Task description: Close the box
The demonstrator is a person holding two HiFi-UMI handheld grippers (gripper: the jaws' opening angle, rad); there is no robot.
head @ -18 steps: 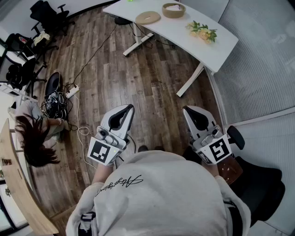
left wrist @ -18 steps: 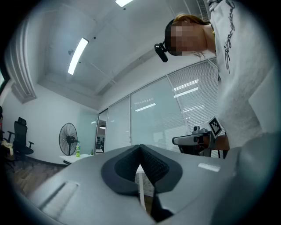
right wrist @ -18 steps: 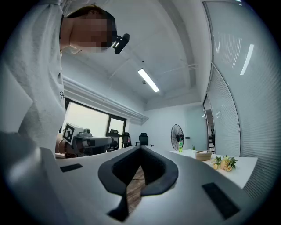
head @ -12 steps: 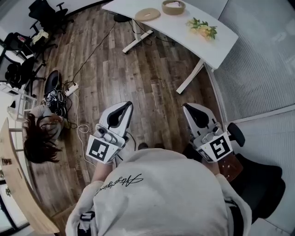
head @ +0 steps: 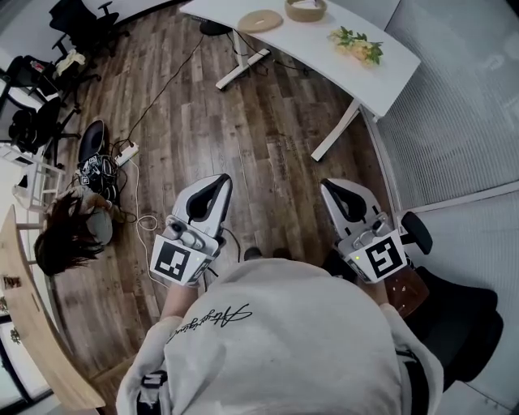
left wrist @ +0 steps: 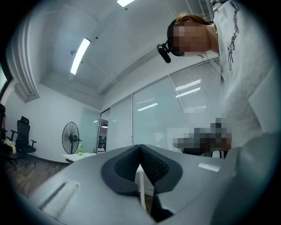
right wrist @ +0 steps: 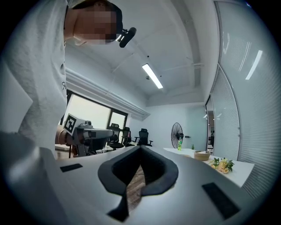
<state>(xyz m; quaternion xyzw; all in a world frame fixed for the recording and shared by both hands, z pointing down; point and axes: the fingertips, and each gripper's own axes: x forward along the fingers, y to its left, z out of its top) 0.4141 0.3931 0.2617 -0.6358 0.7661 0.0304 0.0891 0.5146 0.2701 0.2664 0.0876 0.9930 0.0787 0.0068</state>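
2 closed, empty: left gripper [head: 217,181], right gripper [head: 328,188] | far table [head: 324,58]: box [head: 306,11], lid [head: 261,20], flowers [head: 355,44] | floor [head: 268,138] between

Cursive script [head: 209,321] on sweatshirt [head: 292,348], not legible.

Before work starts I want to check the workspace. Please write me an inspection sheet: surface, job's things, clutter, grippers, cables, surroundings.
Surface: white table, far ahead of both grippers.
Job's things: round box open on the table; lid lies flat beside it.
Clutter: flower bunch on the table.
Grippers: left gripper and right gripper both shut, empty, over the wood floor.
Cables: tangle of cables and power strip on the floor, left.
Surroundings: office chairs; a person low at left.
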